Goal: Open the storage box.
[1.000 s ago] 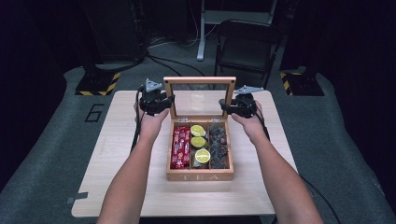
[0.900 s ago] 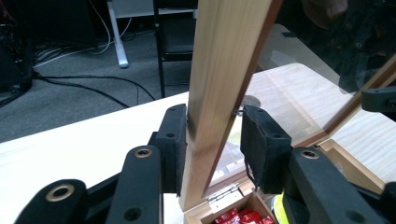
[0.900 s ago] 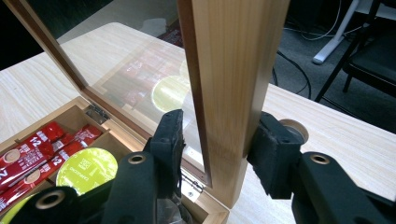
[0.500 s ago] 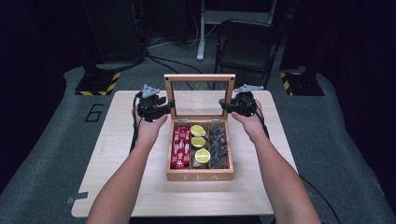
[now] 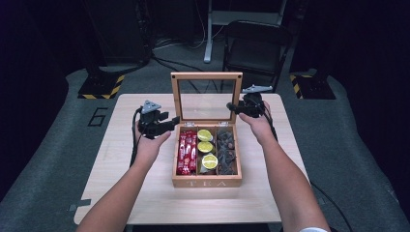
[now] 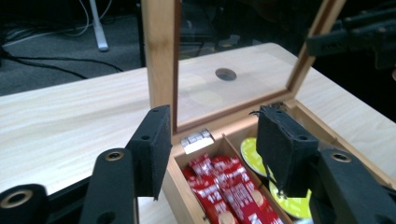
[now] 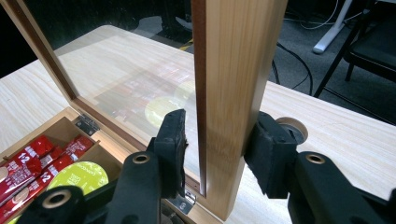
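The dark contents of the tea box's (image 5: 207, 182) right compartment are hard to make out. The box stands mid-tabletop (image 5: 121, 193), its glass lid (image 5: 206, 98) upright, holding red sachets (image 5: 186, 152) and lime-green discs (image 5: 205, 147). The right gripper (image 5: 234, 107) clamps the lid's side rail between its fingers. The left gripper (image 5: 173, 121), fingers just spread wide, holds nothing beside the lid's other edge. The room beyond is dark, with a folding chair (image 5: 256, 48).

table: light wood (image 5: 145, 193) | chair: black, folding, behind table (image 5: 256, 48) | floor: grey mat (image 5: 63, 121)
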A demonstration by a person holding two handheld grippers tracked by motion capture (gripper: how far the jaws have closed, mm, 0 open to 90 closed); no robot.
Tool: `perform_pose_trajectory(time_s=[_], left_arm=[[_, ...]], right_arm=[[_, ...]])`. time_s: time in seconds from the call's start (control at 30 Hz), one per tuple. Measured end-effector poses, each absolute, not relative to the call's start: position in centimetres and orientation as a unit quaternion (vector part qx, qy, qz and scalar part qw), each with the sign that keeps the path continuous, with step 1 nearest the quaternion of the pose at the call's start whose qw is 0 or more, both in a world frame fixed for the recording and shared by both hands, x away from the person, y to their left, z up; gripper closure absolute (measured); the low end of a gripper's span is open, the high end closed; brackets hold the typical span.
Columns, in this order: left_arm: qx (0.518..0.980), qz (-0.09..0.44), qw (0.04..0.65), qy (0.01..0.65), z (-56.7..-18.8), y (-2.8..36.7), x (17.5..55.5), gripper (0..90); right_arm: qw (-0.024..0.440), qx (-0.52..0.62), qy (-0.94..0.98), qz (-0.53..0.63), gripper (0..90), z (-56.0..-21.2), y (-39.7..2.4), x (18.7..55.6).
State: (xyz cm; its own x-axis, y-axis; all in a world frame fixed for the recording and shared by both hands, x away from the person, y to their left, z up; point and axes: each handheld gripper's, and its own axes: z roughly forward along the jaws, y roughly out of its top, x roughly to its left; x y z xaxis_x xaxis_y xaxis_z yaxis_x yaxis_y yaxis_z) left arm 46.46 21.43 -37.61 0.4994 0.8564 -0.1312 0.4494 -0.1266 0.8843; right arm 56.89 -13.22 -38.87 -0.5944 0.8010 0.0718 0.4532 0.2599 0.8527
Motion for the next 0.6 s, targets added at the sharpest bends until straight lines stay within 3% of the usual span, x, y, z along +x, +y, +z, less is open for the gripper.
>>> perform_pose_trajectory(time_s=[0.6], left_arm=[[0.736,0.179,0.474,0.449,-40.9,21.1,43.3,45.1]], right_arm=[[0.184,0.434,0.759,0.449,57.5,-39.1,-12.9,58.1]])
